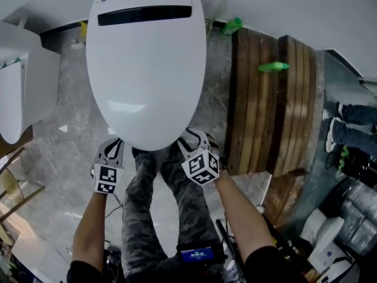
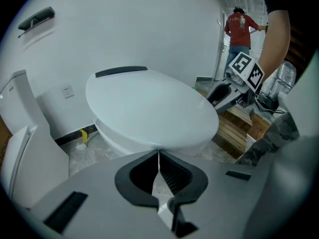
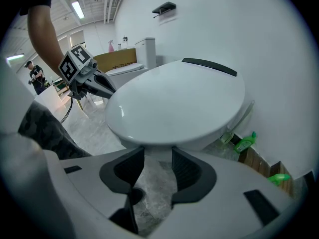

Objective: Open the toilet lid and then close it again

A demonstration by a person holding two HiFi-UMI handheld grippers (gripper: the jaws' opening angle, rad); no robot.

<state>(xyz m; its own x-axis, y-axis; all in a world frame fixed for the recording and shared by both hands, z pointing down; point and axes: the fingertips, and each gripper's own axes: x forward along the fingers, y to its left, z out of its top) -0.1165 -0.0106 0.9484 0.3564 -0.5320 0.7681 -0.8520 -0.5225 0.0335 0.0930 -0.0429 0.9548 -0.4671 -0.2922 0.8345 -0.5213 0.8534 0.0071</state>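
The white toilet lid [image 1: 147,63] lies down over the bowl, with a dark strip at its back. My left gripper [image 1: 112,147] is at the left of the lid's front rim, jaws shut with nothing between them; in its own view [image 2: 158,153] the tips meet just under the lid [image 2: 149,108]. My right gripper [image 1: 191,139] is at the right of the front rim. In the right gripper view [image 3: 158,153] its jaws stand open just below the lid [image 3: 174,103], gripping nothing.
A second white toilet [image 1: 17,93] stands at the left. A wooden pallet [image 1: 277,99] lies to the right with a green bottle [image 1: 274,66] on it. My legs [image 1: 147,217] are in front of the bowl. Another person's feet [image 1: 353,128] are at far right.
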